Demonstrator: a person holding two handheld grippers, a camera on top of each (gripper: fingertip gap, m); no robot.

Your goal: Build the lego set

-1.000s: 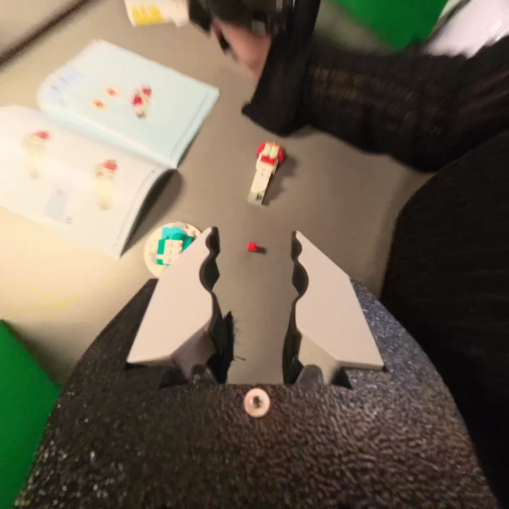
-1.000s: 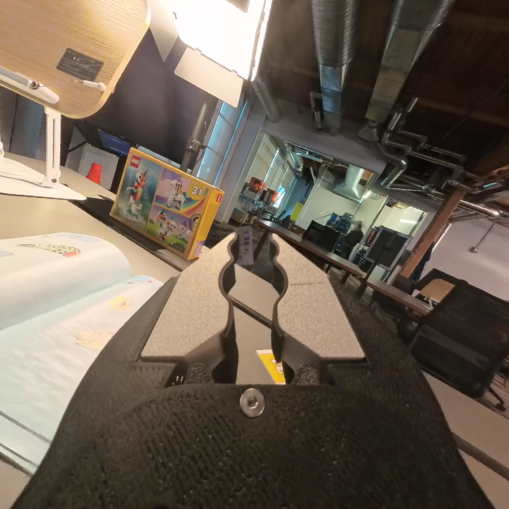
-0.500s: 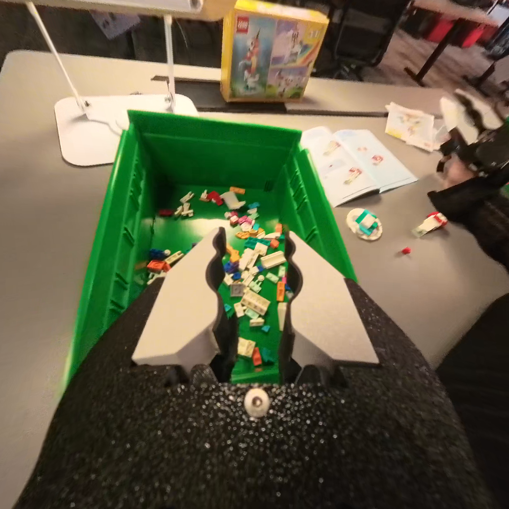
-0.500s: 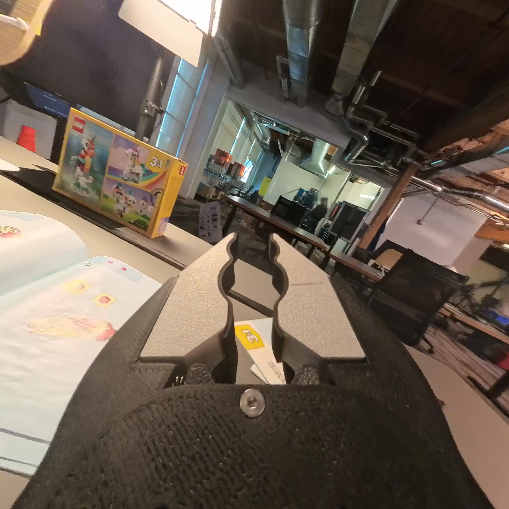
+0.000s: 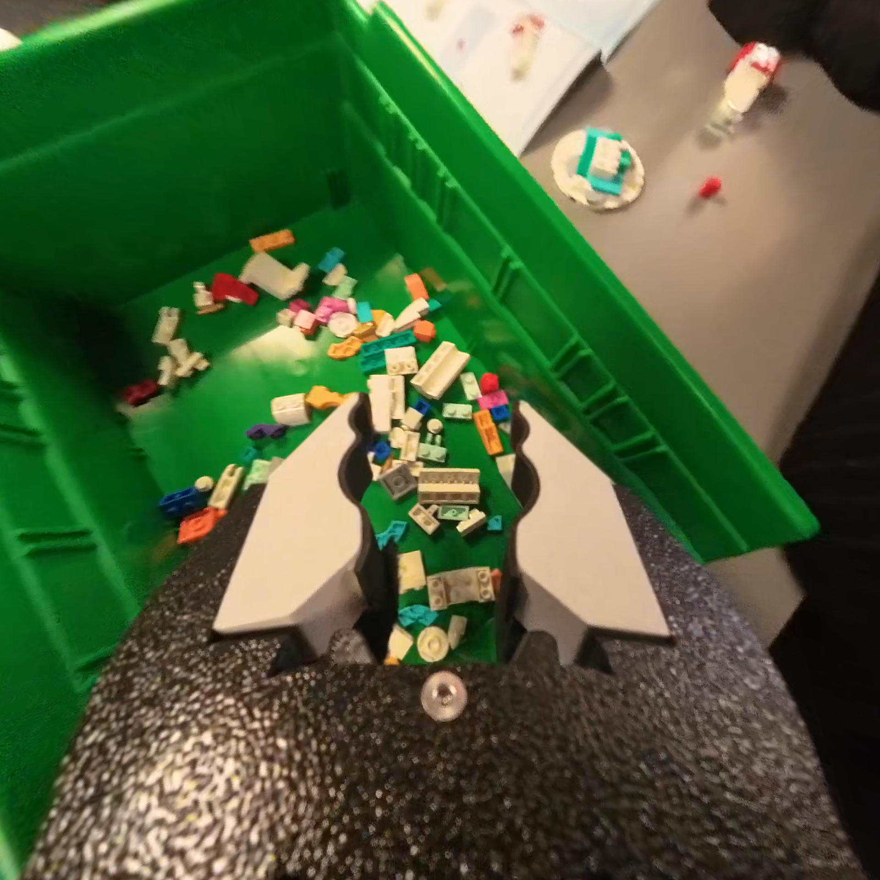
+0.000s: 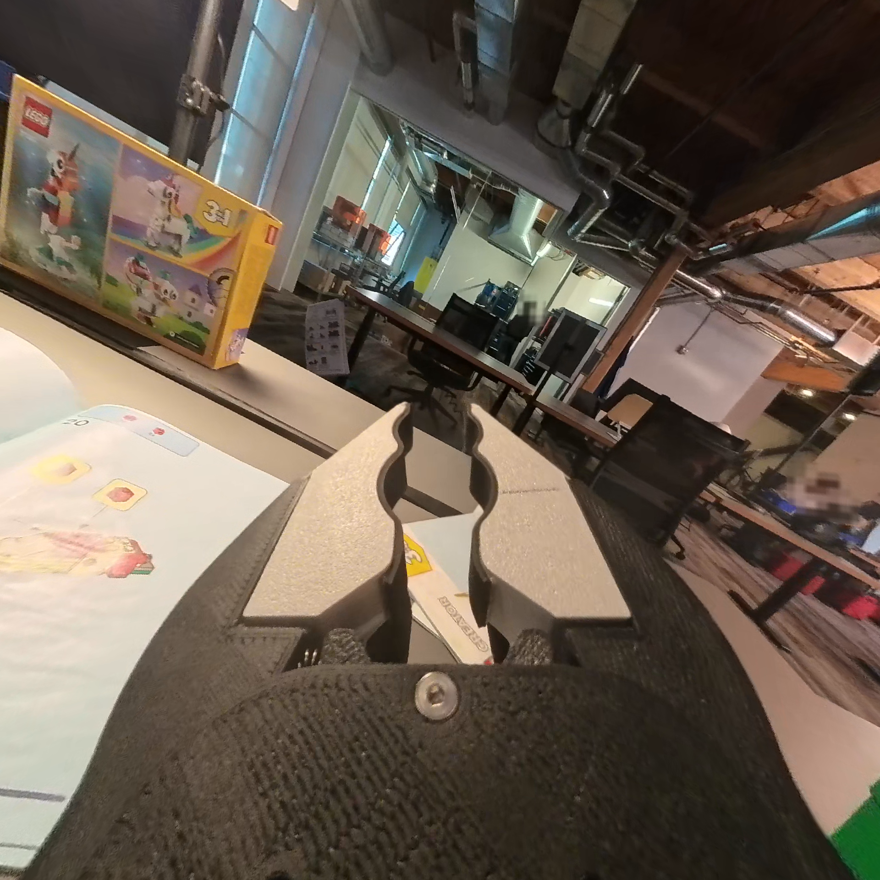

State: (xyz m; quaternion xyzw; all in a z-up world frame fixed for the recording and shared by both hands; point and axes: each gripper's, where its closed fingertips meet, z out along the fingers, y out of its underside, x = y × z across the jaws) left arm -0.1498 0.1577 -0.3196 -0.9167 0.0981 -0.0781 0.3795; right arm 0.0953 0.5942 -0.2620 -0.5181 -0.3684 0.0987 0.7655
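Left tongs held open, empty, over the green plastic bin; loose multicoloured lego bricks lie directly below and ahead. Right tongs part-open, empty, aimed away over the open instruction booklet. Left judged nearer for the pick.

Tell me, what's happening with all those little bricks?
A person is building a lego set. The left hand-held gripper hangs open over the green bin of loose bricks, holding nothing. The right hand-held gripper, also open and empty, is beside the instruction booklet. Small part-built pieces sit on the table.
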